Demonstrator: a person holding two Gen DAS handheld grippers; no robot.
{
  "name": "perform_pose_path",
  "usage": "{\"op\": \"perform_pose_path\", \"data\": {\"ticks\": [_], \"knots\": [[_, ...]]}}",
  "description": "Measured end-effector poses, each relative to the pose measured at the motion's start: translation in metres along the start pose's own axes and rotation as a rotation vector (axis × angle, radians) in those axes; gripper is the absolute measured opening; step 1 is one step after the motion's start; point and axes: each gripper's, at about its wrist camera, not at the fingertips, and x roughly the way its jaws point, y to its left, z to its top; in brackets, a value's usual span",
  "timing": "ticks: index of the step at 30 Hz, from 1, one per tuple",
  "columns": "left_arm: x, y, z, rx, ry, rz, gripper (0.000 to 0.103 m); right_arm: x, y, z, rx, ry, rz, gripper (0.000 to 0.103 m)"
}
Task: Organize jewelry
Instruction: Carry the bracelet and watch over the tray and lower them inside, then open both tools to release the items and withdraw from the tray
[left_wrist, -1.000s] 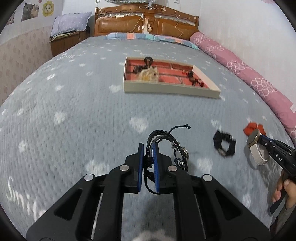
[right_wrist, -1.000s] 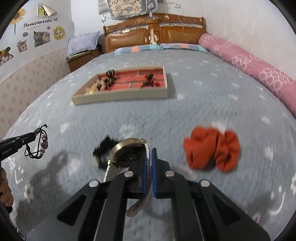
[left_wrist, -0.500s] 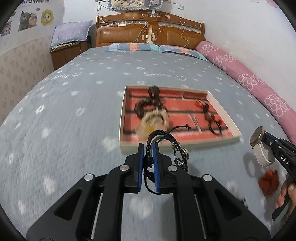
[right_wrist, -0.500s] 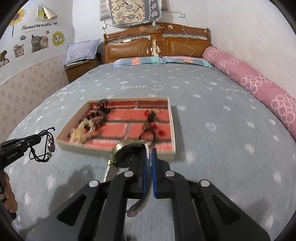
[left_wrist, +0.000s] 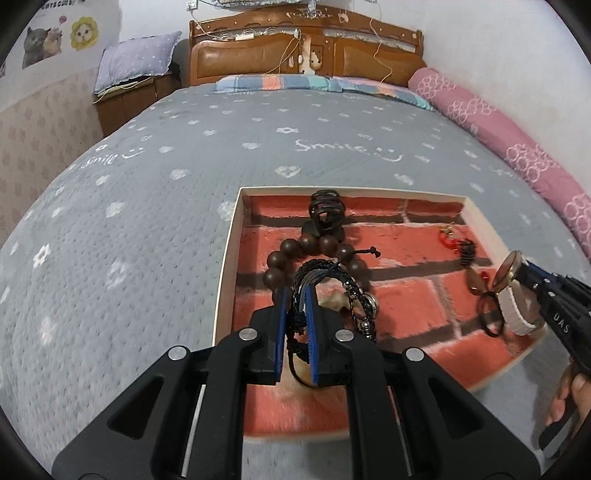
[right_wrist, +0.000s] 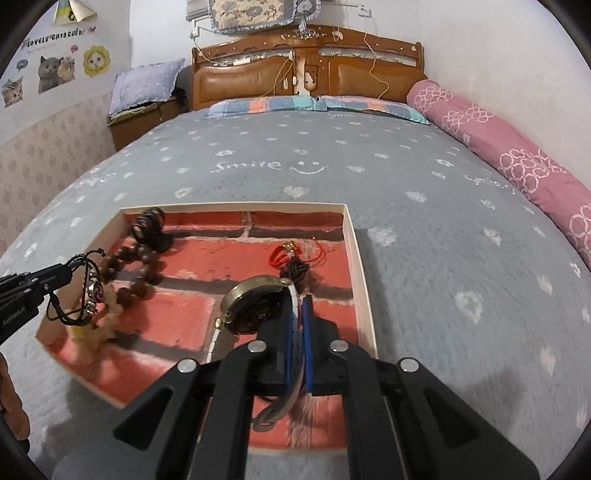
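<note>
A shallow tray (left_wrist: 226, 258) (right_wrist: 356, 258) with a red brick-pattern lining lies on the grey bedspread. Above its left part my left gripper (left_wrist: 297, 295) (right_wrist: 68, 267) is shut on a black braided bracelet (left_wrist: 325, 269) (right_wrist: 86, 291) with metal charms. Over the tray's right part my right gripper (right_wrist: 300, 302) (left_wrist: 526, 271) is shut on the white strap of a brass-faced wristwatch (right_wrist: 255, 302) (left_wrist: 511, 295). In the tray lie a brown wooden bead bracelet (left_wrist: 295, 247) (right_wrist: 136, 269), a black coiled hair tie (left_wrist: 327, 206) (right_wrist: 147, 223) and a red-and-dark charm string (left_wrist: 461, 251) (right_wrist: 291, 260).
A pink bolster (left_wrist: 517, 147) (right_wrist: 498, 147) runs along the bed's right side by the wall. The wooden headboard (right_wrist: 306, 70) and striped pillows (left_wrist: 314, 83) are at the far end, with a low cabinet (right_wrist: 140, 118) at back left. A person's fingers (left_wrist: 569, 398) hold the right tool.
Both grippers have travelled forward across the bed, each keeping its piece, and now hang over the tray. The black and red items left on the bedspread have dropped out of view.
</note>
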Motion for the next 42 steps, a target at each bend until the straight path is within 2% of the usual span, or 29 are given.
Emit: {"op": "perform_pose_path", "data": {"ticks": [7,22,34,36,39,41,42], "knots": [[0.023,0.005,0.004,-0.012,0.011,0.028,0.009,0.024,-0.003,0.002,0.01,0.027,-0.008,0.006],[0.048,0.004,0.005,0.014,0.034,0.079,0.009,0.042,0.003,0.013,-0.003,0.045,-0.018,0.005],[0.042,0.005,0.004,0.031,0.024,0.07,0.011,0.047,0.01,0.005,-0.027,0.068,-0.003,0.006],[0.04,0.004,0.005,0.032,0.021,0.07,0.015,0.045,0.01,0.005,-0.032,0.072,-0.006,0.009],[0.033,0.006,0.005,0.027,0.008,0.077,0.03,0.041,0.009,0.005,-0.023,0.073,0.013,0.01],[0.027,0.007,0.005,0.027,-0.001,0.079,0.044,0.037,0.009,0.005,-0.029,0.08,0.018,0.01],[0.024,0.007,0.005,0.028,-0.005,0.079,0.046,0.034,0.009,0.005,-0.033,0.078,0.018,0.011]]}}
